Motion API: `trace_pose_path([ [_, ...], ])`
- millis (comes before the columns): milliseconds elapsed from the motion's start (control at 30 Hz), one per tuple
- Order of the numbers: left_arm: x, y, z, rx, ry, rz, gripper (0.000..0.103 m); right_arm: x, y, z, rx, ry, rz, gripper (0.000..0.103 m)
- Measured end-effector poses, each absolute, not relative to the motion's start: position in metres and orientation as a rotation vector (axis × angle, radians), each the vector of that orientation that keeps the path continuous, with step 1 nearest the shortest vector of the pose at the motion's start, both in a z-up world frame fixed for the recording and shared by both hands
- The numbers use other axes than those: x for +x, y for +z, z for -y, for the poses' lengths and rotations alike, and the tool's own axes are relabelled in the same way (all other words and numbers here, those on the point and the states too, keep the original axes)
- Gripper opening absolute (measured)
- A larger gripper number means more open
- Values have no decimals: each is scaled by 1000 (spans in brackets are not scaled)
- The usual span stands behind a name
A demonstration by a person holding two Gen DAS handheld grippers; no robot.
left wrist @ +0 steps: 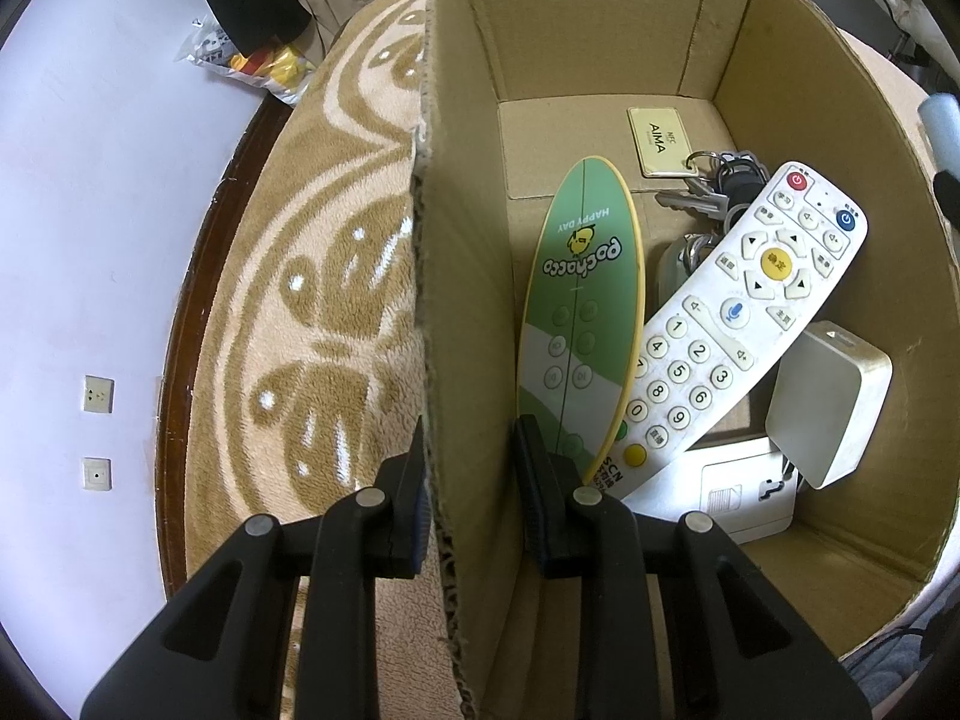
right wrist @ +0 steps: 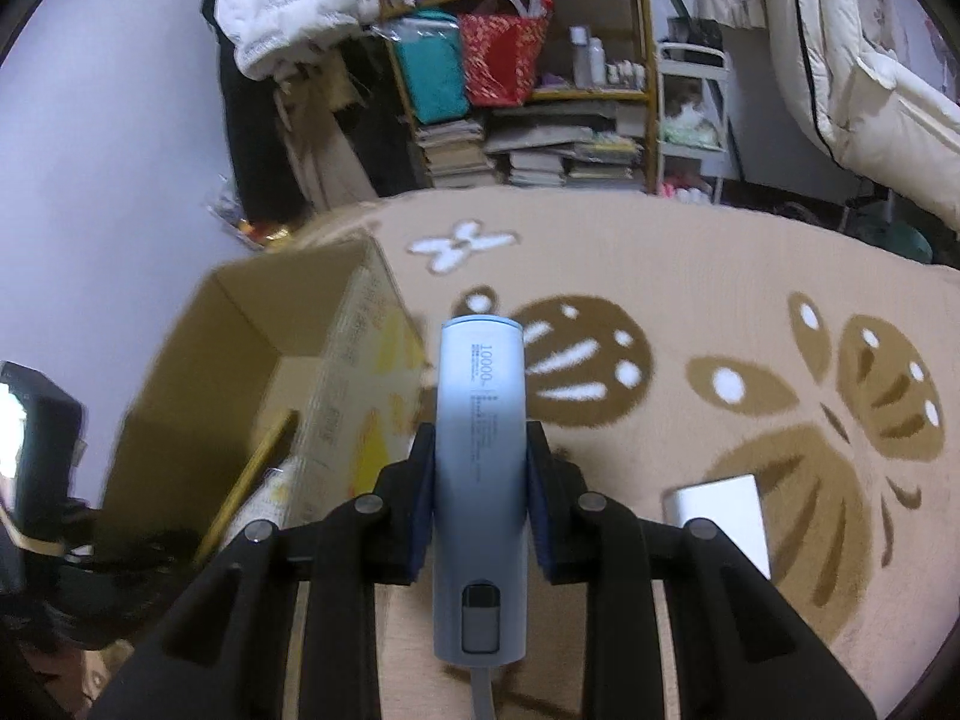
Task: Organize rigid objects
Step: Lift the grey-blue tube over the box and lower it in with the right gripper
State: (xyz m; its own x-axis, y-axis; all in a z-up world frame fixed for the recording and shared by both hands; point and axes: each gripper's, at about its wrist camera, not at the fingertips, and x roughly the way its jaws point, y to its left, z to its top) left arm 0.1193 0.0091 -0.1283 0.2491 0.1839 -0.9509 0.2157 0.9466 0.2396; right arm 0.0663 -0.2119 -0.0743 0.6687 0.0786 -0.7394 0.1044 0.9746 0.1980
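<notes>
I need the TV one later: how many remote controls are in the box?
2. A green surfboard-shaped remote leans on the left wall of the cardboard box; a white remote lies tilted just right of it, over the keys. Others could be hidden underneath.

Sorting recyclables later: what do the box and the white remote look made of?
Cardboard box: brown corrugated cardboard, matte; its torn edge shows the fluting. White remote: apparently hard plastic, slightly glossy and scuffed, with buttons that look rubbery.

A pale blue power bank (right wrist: 481, 468) sits gripped lengthwise above the carpet, beside the open cardboard box (left wrist: 780, 78) holding a white remote (left wrist: 720, 324), keys (left wrist: 714, 186) and a green surfboard-shaped remote (left wrist: 579, 312).
</notes>
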Motion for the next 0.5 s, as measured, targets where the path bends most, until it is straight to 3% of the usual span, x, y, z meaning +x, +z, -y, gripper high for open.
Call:
trace_pose_path([
  [500,121,-128,-12,327,-37,-1331,24,53,-25,156,196,182,-708,29],
])
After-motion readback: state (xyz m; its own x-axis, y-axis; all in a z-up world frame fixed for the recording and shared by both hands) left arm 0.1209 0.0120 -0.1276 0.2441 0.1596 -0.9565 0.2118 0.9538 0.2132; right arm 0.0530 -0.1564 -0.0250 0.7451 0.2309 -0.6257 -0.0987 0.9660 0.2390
